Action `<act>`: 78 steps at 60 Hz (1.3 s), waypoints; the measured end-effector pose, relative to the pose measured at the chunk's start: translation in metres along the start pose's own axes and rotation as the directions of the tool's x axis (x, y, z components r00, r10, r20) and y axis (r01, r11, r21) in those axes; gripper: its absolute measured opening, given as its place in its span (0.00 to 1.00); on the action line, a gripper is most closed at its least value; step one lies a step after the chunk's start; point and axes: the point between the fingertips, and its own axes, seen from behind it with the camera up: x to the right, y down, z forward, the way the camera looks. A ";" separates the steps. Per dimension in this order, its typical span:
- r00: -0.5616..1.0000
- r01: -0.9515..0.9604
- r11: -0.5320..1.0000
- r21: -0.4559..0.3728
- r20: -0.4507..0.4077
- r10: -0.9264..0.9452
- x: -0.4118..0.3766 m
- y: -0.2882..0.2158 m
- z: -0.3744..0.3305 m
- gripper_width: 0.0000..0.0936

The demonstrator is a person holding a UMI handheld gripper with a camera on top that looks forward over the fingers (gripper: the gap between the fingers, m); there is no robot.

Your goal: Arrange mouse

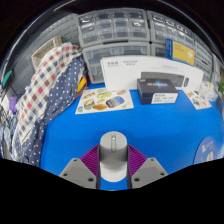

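Observation:
A grey computer mouse [112, 151] sits between my gripper's [112, 162] two fingers, over the blue table [170, 130]. The purple pads [92, 158] press against both sides of the mouse. Its front end with the scroll wheel points away from me. I cannot tell whether the mouse rests on the table or is lifted off it.
A black box [158, 90] and a white box [128, 67] stand at the back of the table. A printed card [103, 99] lies ahead to the left. A plaid cloth [45, 90] hangs at the left. Storage drawers [115, 32] line the back wall.

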 end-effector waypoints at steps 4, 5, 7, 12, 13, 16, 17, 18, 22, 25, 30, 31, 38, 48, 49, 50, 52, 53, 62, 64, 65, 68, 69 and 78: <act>0.999 0.042 0.998 0.038 0.017 -0.043 0.012 -0.023 -0.019 0.39; 0.998 0.052 0.997 0.054 0.022 -0.053 0.015 -0.031 -0.026 0.39; 0.997 0.069 0.994 0.089 0.032 -0.072 0.023 -0.048 -0.042 0.39; 0.992 0.116 0.977 0.177 0.025 -0.123 0.053 -0.088 -0.088 0.39; 0.991 0.125 0.973 0.195 0.020 -0.132 0.061 -0.096 -0.097 0.39; 0.990 0.136 0.960 0.246 0.003 -0.141 0.086 -0.119 -0.125 0.39; 0.990 0.138 0.955 0.264 -0.003 -0.142 0.095 -0.126 -0.135 0.39; 0.990 0.139 0.949 0.283 -0.009 -0.142 0.103 -0.131 -0.144 0.39; 0.990 0.138 0.932 0.334 -0.026 -0.137 0.140 -0.148 -0.180 0.39; 0.991 0.131 0.924 0.359 -0.034 -0.127 0.168 -0.154 -0.199 0.39; 0.990 0.138 0.923 0.358 -0.068 -0.122 0.216 -0.142 -0.212 0.39; 0.990 0.138 0.926 0.351 -0.072 -0.120 0.226 -0.137 -0.211 0.39; 0.990 0.113 0.963 0.243 -0.105 -0.090 0.286 -0.081 -0.190 0.39; 0.994 0.045 0.996 0.080 -0.099 -0.037 0.321 0.010 -0.144 0.39; 0.994 0.043 0.997 0.067 -0.099 -0.036 0.323 0.017 -0.141 0.39; 0.995 0.042 0.998 0.055 -0.096 -0.036 0.323 0.024 -0.138 0.39; 0.995 0.035 0.999 0.028 -0.089 -0.032 0.322 0.034 -0.135 0.39; 0.996 0.029 0.999 0.020 -0.086 -0.027 0.322 0.040 -0.132 0.39; 0.995 0.031 0.999 -0.020 -0.093 -0.032 0.324 0.068 -0.118 0.39; 0.995 0.025 0.999 -0.027 -0.097 -0.028 0.324 0.072 -0.119 0.39; 0.995 0.026 0.999 -0.020 -0.100 -0.028 0.324 0.070 -0.119 0.39; 0.994 0.033 0.999 -0.025 -0.105 -0.036 0.324 0.071 -0.118 0.40; 0.994 0.035 0.999 -0.027 -0.107 -0.038 0.324 0.071 -0.118 0.40; 0.992 0.038 0.999 -0.009 -0.118 -0.039 0.323 0.070 -0.118 0.48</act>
